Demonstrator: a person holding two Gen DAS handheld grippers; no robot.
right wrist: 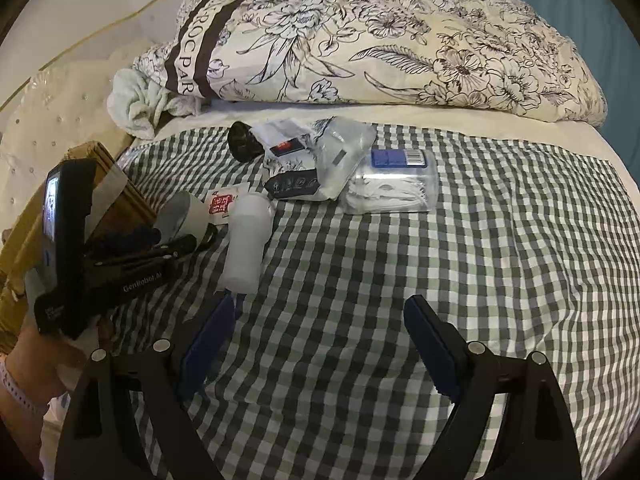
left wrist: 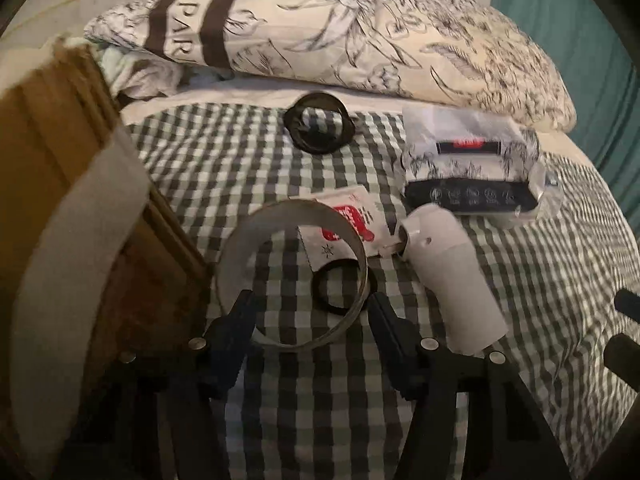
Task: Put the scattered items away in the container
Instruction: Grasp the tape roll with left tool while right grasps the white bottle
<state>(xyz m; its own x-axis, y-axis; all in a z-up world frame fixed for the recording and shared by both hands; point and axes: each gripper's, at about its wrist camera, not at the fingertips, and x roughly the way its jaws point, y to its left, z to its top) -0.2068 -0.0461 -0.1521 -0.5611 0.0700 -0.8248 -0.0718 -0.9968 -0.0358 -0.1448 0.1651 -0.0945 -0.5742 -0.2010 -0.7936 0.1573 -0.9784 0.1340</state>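
Tape ring [left wrist: 294, 276] between the left gripper [left wrist: 310, 312] jaws, not yet pinched.
Ring lies flat at twelve o'clock, cardboard box [left wrist: 64, 168] at nine. Right gripper [right wrist: 320, 320] gapes empty; white bottle [right wrist: 246, 236] at eleven.

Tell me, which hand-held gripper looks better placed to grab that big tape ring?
Left. The left hand-held gripper already straddles the tape ring, beside the cardboard box. The right hand-held gripper hangs open over bare checked cloth.

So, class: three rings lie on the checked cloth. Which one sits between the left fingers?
The large metal ring; the small black ring overlaps it, the dark one lies farther off.
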